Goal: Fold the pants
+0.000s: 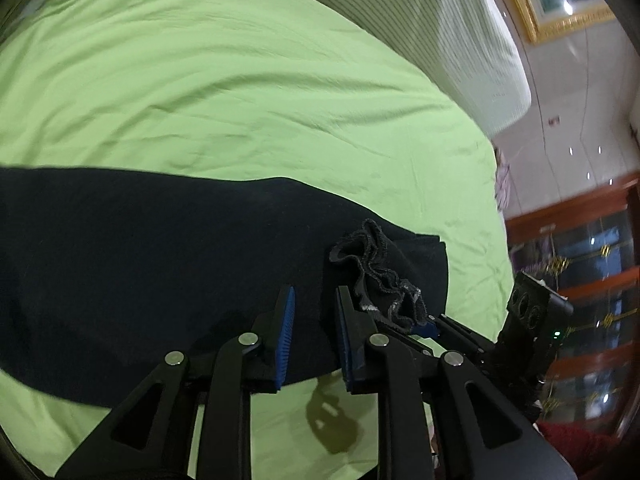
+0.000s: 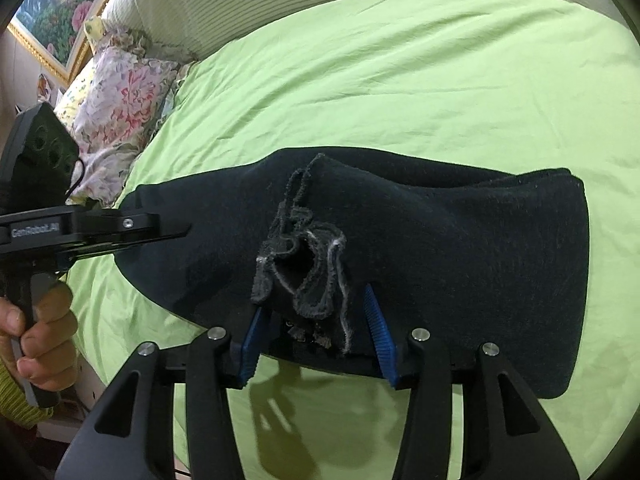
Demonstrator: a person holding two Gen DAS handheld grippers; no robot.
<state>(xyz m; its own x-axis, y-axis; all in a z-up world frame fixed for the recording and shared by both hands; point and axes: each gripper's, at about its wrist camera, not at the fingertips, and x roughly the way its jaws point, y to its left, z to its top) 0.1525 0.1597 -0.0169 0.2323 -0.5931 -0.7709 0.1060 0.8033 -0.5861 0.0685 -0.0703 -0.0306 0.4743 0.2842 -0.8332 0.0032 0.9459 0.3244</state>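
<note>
Black pants (image 1: pixel 140 240) lie folded lengthwise on the green bedsheet (image 1: pixel 220 80), and show in the right wrist view (image 2: pixel 460 240) too. My left gripper (image 1: pixel 316 300) hovers over the pants near their bunched end, jaws apart with nothing between the blue pads (image 1: pixel 286 332). A crumpled frayed edge of the pants (image 1: pixel 380 276) lies just right of it. My right gripper (image 2: pixel 316 304) is open, its pads either side of that crumpled edge (image 2: pixel 304 256), which rests between them. The left gripper also shows at the left of the right wrist view (image 2: pixel 176 236), and the right gripper at the right of the left wrist view (image 1: pixel 428 326).
A striped headboard (image 2: pixel 280 4) runs along the far side of the bed. Floral pillows (image 2: pixel 120 92) lie at the bed's end. A framed painting (image 2: pixel 56 4) hangs on the wall. A wooden glass-fronted cabinet (image 1: pixel 588 280) stands beyond the bed.
</note>
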